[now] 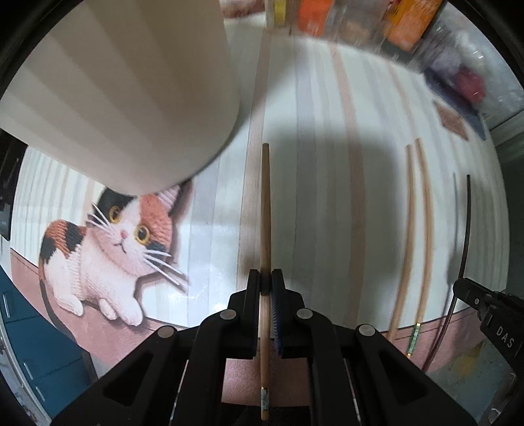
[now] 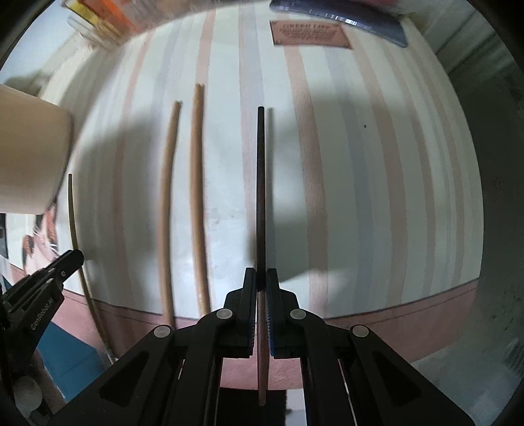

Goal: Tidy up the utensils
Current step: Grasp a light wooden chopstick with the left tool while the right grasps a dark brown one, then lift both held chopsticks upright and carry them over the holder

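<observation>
My left gripper [image 1: 265, 278] is shut on a light wooden chopstick [image 1: 265, 209] that points forward above the striped mat. A tall cream ribbed holder [image 1: 131, 98] stands just ahead to the left; it also shows in the right wrist view [image 2: 29, 154]. My right gripper [image 2: 261, 278] is shut on a dark brown chopstick [image 2: 260, 183], held above the mat. Two light wooden chopsticks [image 2: 183, 203] lie side by side on the mat between the grippers; they also show in the left wrist view [image 1: 416, 229]. The left gripper [image 2: 70, 259] shows at the left edge of the right wrist view.
The striped mat [image 1: 327, 183] has a cat picture [image 1: 111, 249] at its front left. Orange and yellow packages [image 1: 402, 26] stand at the back. A dark blue book [image 2: 360, 19] and a brown label [image 2: 309, 34] lie at the far right. A blue cabinet [image 1: 36, 360] is below left.
</observation>
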Action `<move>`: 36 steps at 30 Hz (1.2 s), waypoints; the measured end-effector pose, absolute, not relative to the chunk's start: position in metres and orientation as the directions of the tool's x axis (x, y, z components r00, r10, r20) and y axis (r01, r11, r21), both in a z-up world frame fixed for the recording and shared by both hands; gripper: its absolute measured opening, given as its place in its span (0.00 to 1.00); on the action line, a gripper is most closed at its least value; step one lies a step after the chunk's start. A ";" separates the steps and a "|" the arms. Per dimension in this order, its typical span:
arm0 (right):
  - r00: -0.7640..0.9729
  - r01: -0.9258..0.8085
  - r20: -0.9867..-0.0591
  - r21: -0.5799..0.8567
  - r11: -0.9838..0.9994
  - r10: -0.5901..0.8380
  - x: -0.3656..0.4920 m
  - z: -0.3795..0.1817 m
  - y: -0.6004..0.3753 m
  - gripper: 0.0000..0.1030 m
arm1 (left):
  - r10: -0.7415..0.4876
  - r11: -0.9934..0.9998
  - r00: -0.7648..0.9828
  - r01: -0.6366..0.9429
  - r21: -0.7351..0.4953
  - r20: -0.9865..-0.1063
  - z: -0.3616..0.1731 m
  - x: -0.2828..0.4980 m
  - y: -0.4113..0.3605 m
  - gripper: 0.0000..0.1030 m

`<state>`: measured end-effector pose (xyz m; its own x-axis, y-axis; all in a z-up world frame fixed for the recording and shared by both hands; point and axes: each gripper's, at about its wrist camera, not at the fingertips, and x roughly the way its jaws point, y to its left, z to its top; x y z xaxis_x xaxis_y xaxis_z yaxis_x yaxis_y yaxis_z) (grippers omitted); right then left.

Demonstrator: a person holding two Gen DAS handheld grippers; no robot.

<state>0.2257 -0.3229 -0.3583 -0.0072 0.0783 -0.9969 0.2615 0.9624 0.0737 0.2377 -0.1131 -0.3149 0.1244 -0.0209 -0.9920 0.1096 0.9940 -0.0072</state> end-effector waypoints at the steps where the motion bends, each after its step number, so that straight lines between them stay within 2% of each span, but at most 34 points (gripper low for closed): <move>1: 0.013 0.260 -0.997 0.076 0.963 0.075 0.222 -0.356 -0.323 0.05 | -0.025 0.993 0.146 0.118 -0.008 -0.989 -0.308 0.236 -0.113 0.04; 9: 0.222 0.243 -0.975 0.050 0.969 -0.005 0.197 -0.296 -0.318 0.05 | -0.055 0.989 0.315 0.149 -0.008 -0.948 -0.248 0.214 -0.113 0.04; 18: 0.366 0.236 -0.930 0.066 0.970 -0.026 0.192 -0.235 -0.308 0.05 | -0.098 0.987 0.437 0.156 -0.032 -0.894 -0.195 0.215 -0.112 0.04; 30: 0.519 0.158 -0.853 0.157 0.975 0.053 0.212 -0.162 -0.292 0.05 | -0.136 0.989 0.604 0.123 -0.076 -0.785 -0.100 0.217 -0.099 0.04; 36: 0.590 0.064 -0.793 0.232 0.971 0.150 0.229 -0.116 -0.266 0.05 | -0.148 0.989 0.672 0.086 -0.122 -0.726 -0.047 0.220 -0.075 0.04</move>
